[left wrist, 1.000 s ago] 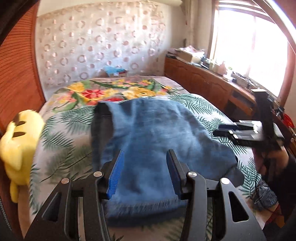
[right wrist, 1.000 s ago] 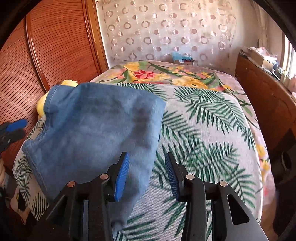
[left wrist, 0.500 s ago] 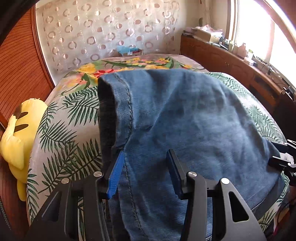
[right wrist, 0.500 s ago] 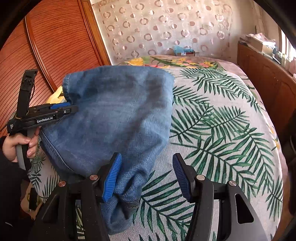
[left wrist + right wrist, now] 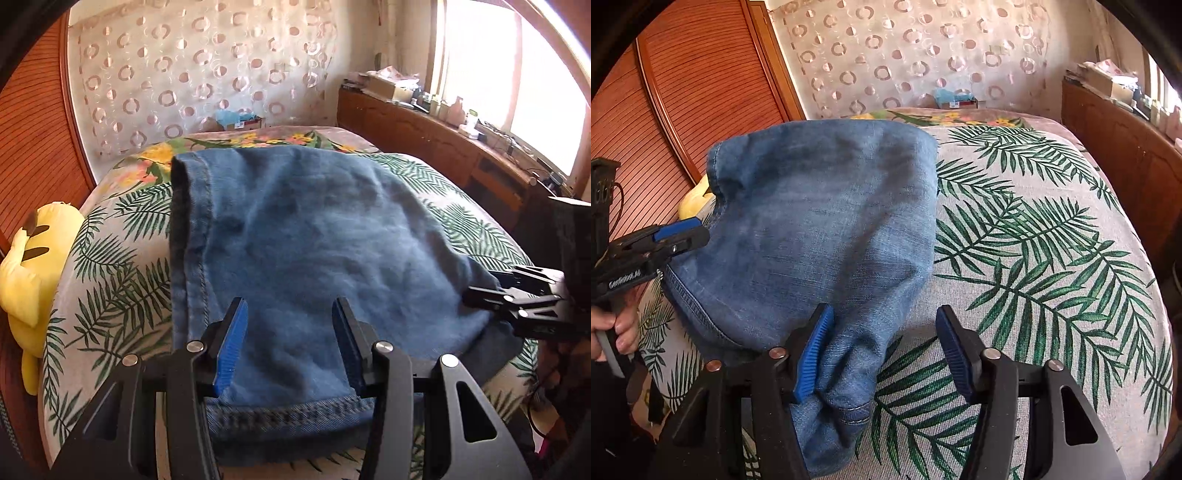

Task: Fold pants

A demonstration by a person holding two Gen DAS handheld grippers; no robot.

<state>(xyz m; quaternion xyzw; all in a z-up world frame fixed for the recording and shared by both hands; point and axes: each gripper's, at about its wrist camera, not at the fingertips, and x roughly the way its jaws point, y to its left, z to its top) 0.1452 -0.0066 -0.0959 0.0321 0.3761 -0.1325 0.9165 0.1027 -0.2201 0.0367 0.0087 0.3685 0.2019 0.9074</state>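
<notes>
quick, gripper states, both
left gripper: open, jeans between its jaws, not pinched
right gripper: closing, jeans corner inside, not clamped yet

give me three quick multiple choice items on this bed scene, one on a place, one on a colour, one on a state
1. Where is the yellow plush toy?
A. At the bed's edge beside the wooden slatted wall
B. On the wooden counter under the window
C. On top of the jeans

2. What colour are the pants?
A. Black
B. Blue
C. Beige

3. How do the pants lie?
A. Hanging off the counter
B. Rolled in a tight ball
C. Folded over on the bedspread

Answers:
1. A: the yellow plush toy sits at the bed's edge next to the wooden slatted wall.
2. B: the pants are blue denim with stitched seams.
3. C: they lie folded on the leaf-print bedspread, the left tool over their near hem; the right tool is closing, a bunched corner of denim between its pads.
</notes>
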